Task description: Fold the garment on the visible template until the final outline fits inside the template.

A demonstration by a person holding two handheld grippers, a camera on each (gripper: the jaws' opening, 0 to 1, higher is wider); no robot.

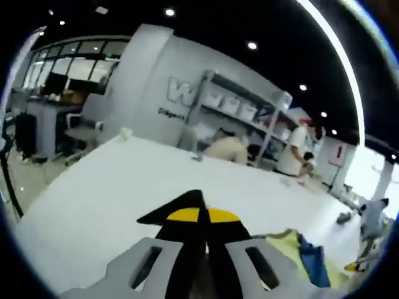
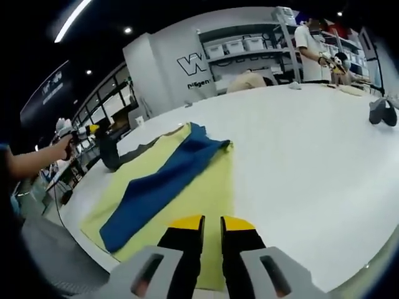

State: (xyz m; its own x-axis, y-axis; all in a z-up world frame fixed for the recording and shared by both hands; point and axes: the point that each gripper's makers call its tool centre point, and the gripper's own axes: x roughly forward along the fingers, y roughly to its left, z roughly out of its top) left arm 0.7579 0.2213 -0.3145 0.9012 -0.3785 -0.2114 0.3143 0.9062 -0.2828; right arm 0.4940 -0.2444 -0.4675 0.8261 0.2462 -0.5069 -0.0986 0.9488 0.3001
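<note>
A blue garment [image 2: 162, 180] lies folded into a long strip, running diagonally across the yellow template [image 2: 209, 199] on the white table [image 2: 299, 162]. My right gripper [image 2: 212, 224] hovers over the template's near edge, its yellow-tipped jaws open by a narrow gap with nothing between them. At the far left a person's arm holds my left gripper [image 2: 92, 129] up beyond the table's edge. In the left gripper view my left gripper [image 1: 202, 215] is shut and holds nothing above bare table. There the template [image 1: 283, 240] and the garment [image 1: 312, 258] show at the lower right.
A dark strip [image 2: 118, 156] sits at the template's far-left edge. A small dark object [image 2: 382, 112] lies further out on the table. People [image 2: 312, 43] stand by storage shelves [image 2: 243, 47] behind the table. The table's edge [image 2: 68, 218] runs close to the template.
</note>
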